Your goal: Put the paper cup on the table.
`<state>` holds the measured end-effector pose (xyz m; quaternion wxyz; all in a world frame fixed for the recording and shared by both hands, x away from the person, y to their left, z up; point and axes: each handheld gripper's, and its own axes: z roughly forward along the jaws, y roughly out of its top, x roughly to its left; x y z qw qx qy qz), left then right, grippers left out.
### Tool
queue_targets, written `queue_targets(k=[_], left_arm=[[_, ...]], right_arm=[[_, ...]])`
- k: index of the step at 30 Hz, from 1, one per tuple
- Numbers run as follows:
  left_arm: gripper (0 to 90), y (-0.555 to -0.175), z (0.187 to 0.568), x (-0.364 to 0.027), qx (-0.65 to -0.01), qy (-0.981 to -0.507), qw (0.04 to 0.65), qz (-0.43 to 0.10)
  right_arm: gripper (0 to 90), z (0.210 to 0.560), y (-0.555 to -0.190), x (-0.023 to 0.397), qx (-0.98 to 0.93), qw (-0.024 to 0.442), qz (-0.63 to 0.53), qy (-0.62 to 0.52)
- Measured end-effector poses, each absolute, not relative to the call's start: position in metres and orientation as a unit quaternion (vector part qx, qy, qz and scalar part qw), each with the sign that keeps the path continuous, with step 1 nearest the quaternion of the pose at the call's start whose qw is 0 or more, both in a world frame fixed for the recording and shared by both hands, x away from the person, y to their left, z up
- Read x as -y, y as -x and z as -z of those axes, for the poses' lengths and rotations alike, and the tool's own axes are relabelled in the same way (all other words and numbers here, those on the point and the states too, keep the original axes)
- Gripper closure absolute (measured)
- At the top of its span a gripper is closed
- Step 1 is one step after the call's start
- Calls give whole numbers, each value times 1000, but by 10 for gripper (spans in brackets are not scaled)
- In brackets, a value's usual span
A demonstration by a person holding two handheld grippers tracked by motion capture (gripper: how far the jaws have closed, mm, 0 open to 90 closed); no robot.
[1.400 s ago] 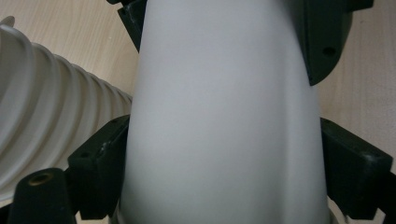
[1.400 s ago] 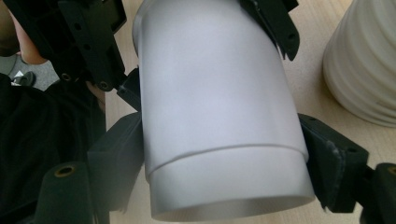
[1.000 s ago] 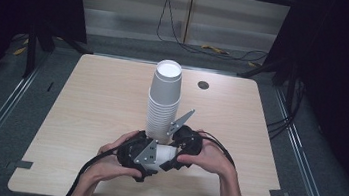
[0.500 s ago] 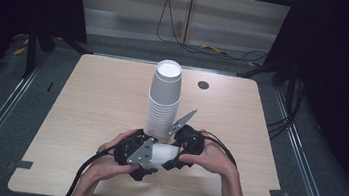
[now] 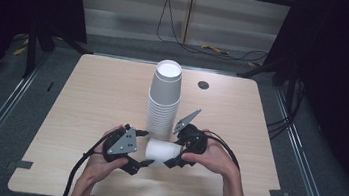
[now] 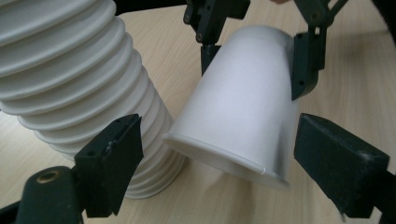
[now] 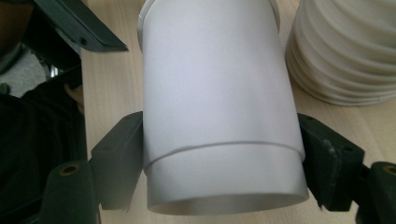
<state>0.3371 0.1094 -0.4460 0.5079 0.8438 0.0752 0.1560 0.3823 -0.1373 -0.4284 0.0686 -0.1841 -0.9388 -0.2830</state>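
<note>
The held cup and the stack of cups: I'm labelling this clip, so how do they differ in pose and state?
The held cup lies on its side, clamped between the right gripper jaws; the stack of cups stands upside down on the table, ungripped. The held cup appears to be two nested cups; the stack is many. The left gripper is open around the held cup's rim. Both are plain white.

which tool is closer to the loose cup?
Right. The right tool is clamped on the loose cup near its base; the left tool sits open around its rim, not touching.
</note>
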Motion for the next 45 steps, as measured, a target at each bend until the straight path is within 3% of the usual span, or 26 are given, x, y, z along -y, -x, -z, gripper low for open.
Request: queue_targets(k=[24,34,45], left_arm=[[187,-337,463,-127,-164,-804,562,-105],[159,-331,465,-129,-166,-787,586,-94],[188,-329,466,-127,-171,-775,603,-80]], right_arm=[[233,442,-372,162,901,38,369,224],[231,448,-363,172,881,28,416,225],[229,452,-354,175,862,16,463,205]])
